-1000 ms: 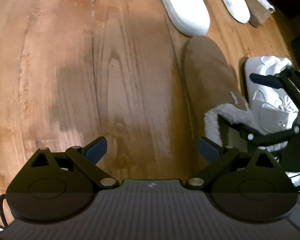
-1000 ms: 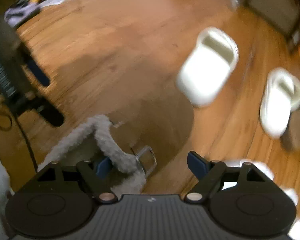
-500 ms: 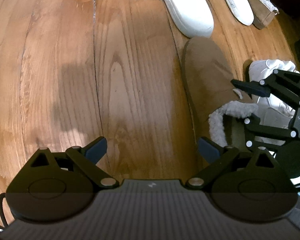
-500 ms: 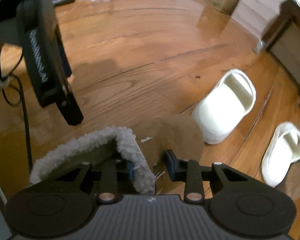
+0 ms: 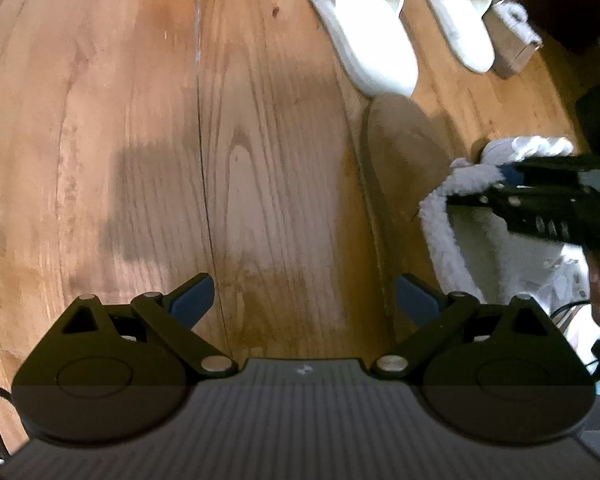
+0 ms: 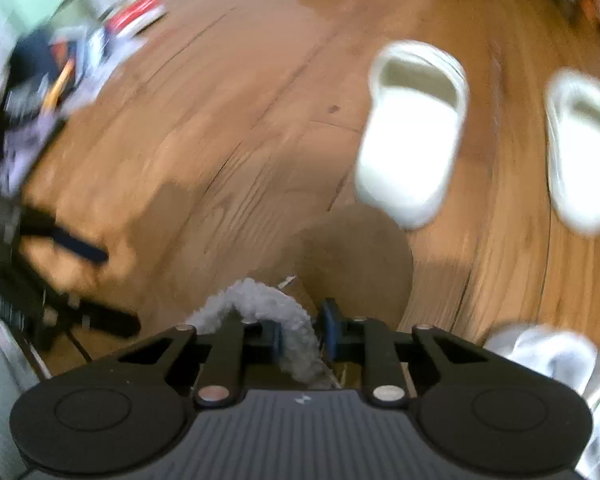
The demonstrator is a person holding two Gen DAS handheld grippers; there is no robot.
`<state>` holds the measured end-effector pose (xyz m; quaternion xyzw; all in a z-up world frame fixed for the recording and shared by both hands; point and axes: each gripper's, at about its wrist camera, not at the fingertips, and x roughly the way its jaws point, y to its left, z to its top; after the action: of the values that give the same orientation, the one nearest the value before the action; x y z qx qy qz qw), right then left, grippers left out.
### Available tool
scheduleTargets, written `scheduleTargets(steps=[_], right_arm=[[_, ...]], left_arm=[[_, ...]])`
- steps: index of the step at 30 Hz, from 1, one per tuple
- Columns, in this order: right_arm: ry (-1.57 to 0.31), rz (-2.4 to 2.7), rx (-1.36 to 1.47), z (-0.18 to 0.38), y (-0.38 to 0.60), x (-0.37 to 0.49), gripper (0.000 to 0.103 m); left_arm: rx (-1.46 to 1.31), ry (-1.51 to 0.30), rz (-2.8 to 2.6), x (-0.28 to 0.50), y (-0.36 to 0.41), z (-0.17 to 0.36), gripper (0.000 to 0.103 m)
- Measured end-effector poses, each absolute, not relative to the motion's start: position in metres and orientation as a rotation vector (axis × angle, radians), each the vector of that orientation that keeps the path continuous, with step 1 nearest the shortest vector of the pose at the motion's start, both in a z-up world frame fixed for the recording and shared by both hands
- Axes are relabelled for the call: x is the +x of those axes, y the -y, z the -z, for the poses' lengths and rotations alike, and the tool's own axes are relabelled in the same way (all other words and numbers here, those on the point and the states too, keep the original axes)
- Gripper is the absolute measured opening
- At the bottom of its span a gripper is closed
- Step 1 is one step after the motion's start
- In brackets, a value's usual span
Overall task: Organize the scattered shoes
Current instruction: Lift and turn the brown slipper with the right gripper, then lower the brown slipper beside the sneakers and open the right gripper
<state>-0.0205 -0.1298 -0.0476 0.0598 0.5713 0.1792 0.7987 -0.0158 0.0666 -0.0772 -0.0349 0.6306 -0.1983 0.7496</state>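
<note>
the right gripper point(image 6: 302, 330) is closing its jaws on the fluffy white collar of the brown slipper point(image 6: 356, 264), low in the middle of the right wrist view, because that soft edge is easy to pinch. the slipper's toe is almost touching a white slide point(image 6: 412, 136), and a second white slide point(image 6: 580, 152) is lying at the right (probably the tidy row). the left gripper point(image 5: 304, 300) is hanging wide open over bare wooden floor point(image 5: 140, 120), holding nothing.

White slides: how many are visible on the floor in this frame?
2. One white slide lies just beyond the toe of the brown fleece-lined slipper; the other white slide lies to its right, beside a second brown slipper. More may lie outside the views.
</note>
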Motion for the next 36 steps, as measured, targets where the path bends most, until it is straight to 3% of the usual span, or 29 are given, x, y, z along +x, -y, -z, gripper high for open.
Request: scheduleTargets(steps=[9, 17, 19, 21, 24, 26, 28, 31, 36], right_arm=[[-1.432, -0.099, 0.959, 0.093, 0.18, -0.023, 0.017], [-1.375, 0.01, 1.435, 0.12, 0.193, -0.066, 0.016], [-1.365, -0.046, 1.459, 0.12, 0.192, -0.071, 0.03], [-1.387, -0.161, 1.466, 0.118, 0.191, -0.069, 0.035], [-1.46, -0.278, 1.258, 0.104, 0.183, -0.056, 0.039], [-1.459, -0.433, 0.9, 0.082, 0.168, -0.042, 0.047], [-1.397, -0.5, 0.575, 0.064, 0.153, -0.038, 0.07], [-1.317, -0.557, 0.242, 0.052, 0.132, -0.047, 0.084], [-1.228, -0.617, -0.148, 0.063, 0.103, -0.059, 0.086]], left_arm=[[-0.094, -1.311, 0.406, -0.016, -0.087, 0.055, 0.099], [-0.159, -1.212, 0.373, -0.007, -0.114, 0.021, 0.099], [-0.148, -1.198, 0.369, -0.007, -0.116, 0.015, 0.1], [-0.135, -1.217, 0.382, -0.006, -0.115, 0.017, 0.103], [-0.158, -1.284, 0.438, -0.005, -0.107, 0.03, 0.103], [-0.242, -1.337, 0.513, -0.005, -0.101, 0.042, 0.103], [-0.318, -1.38, 0.573, -0.004, -0.095, 0.052, 0.103], [-0.386, -1.424, 0.591, 0.001, -0.089, 0.065, 0.103], [-0.433, -1.459, 0.542, 0.014, -0.085, 0.081, 0.103]])
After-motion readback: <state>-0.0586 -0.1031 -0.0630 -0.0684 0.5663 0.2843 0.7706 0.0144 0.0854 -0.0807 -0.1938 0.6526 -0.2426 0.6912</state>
